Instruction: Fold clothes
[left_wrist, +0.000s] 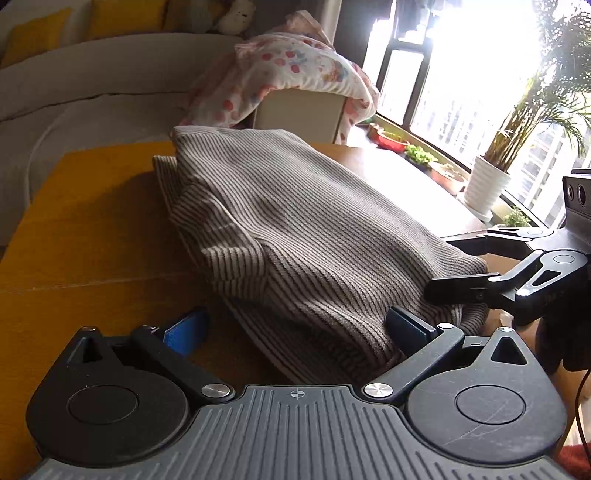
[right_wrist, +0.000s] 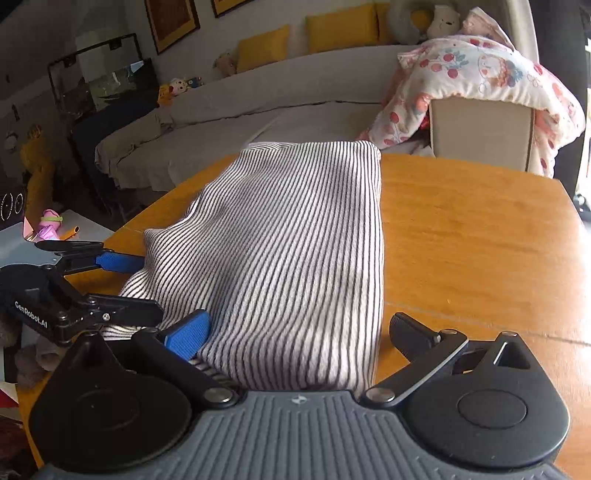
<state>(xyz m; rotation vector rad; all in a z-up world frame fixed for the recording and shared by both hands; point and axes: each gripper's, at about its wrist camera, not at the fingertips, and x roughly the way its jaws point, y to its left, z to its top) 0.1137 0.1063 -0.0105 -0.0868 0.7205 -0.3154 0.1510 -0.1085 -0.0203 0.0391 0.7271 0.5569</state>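
A folded grey-and-white striped garment lies on the wooden table. In the left wrist view my left gripper is open wide at the garment's near edge, with one blue pad on bare wood and the other finger pressing into the cloth. My right gripper shows at the right, open beside the garment's corner. In the right wrist view the striped garment runs away from my right gripper, which is open with the near edge between its fingers. My left gripper straddles the garment's left edge.
A grey sofa with yellow cushions curves behind the table. A floral blanket is draped over a box. Potted plants stand along the bright window. Bare table stretches to the garment's right.
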